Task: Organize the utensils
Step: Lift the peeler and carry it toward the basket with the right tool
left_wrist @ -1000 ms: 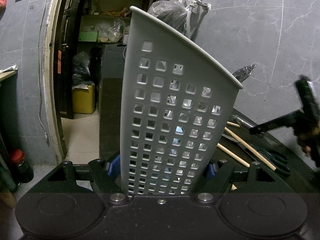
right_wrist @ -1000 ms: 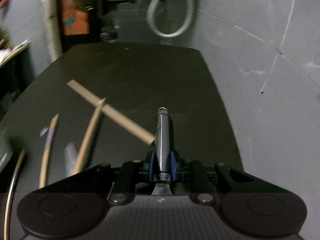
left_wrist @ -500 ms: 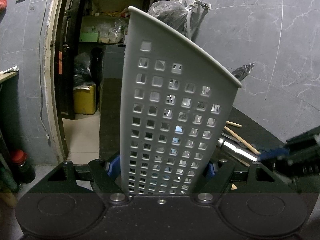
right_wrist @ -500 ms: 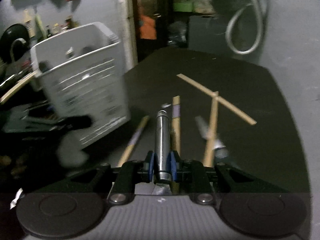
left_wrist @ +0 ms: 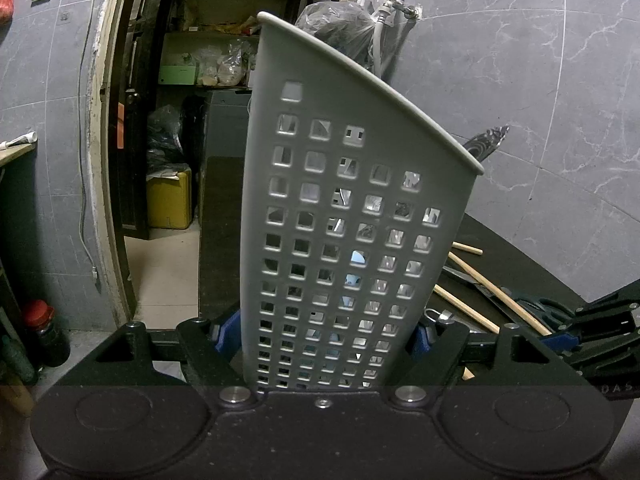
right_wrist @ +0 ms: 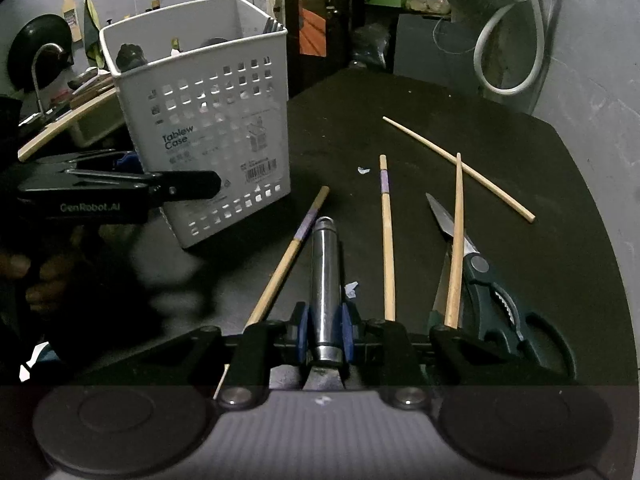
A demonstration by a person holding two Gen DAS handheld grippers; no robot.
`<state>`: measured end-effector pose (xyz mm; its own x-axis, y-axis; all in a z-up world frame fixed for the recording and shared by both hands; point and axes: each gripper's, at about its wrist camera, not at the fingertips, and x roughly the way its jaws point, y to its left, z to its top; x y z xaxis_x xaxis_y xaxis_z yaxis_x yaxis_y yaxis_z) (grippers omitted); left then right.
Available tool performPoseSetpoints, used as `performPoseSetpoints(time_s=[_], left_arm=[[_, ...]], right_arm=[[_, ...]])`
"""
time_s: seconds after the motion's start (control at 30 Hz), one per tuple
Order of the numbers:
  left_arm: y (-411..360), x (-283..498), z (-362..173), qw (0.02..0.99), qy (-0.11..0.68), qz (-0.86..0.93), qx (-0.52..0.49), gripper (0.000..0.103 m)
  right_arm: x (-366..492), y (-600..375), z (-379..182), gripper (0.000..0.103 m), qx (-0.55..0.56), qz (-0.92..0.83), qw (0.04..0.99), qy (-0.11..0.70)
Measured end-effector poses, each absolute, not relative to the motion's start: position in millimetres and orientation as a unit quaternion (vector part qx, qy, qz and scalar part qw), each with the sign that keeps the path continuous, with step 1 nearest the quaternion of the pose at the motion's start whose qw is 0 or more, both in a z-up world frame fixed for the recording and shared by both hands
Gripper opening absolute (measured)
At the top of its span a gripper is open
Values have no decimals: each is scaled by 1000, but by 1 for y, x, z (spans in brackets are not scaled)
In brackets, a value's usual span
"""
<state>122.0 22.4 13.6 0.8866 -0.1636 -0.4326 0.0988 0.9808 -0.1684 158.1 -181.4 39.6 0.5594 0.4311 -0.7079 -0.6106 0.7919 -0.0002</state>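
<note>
Yellow canister (left_wrist: 168,200) on the floor past the doorway, red-capped bottle (left_wrist: 44,332) low left, white hose (right_wrist: 508,40) on grey wall

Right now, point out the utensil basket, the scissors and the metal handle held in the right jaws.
utensil basket (right_wrist: 224,128), right wrist view, perforated front wall.
scissors (right_wrist: 494,296), right wrist view, dark handle.
metal handle (right_wrist: 325,280), right wrist view, mid shaft.

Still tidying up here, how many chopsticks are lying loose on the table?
4: one left of the held metal handle, one right of it, one across the scissors, one farthest back. The caddy may hide others.

Dark table (right_wrist: 460,112) — chopsticks (right_wrist: 387,240), scissors (right_wrist: 480,280) lie flat; white caddy (right_wrist: 208,132) tilted.
</note>
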Motion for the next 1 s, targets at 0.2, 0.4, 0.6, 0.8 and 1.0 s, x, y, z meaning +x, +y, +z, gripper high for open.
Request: performPoseSetpoints(time_s=[0.2,0.4,0.6,0.8,1.0], left_arm=[[22,122,14,969,228,-68,-71,78],[22,122,14,969,228,-68,-71,78],[22,122,14,969,228,-68,-71,78],[22,121,14,969,228,-68,-71,78],[22,121,14,969,228,-68,-70,78]], right_arm=[[162,-177,42,32,-130,299,876,356],[177,-164,44,32,-150,300,874,350],[196,-154,39,33,-142,314,864,367],[206,-158,36,21,-117,317,867,367],[204,-166,37,20,-94,312,874,360]])
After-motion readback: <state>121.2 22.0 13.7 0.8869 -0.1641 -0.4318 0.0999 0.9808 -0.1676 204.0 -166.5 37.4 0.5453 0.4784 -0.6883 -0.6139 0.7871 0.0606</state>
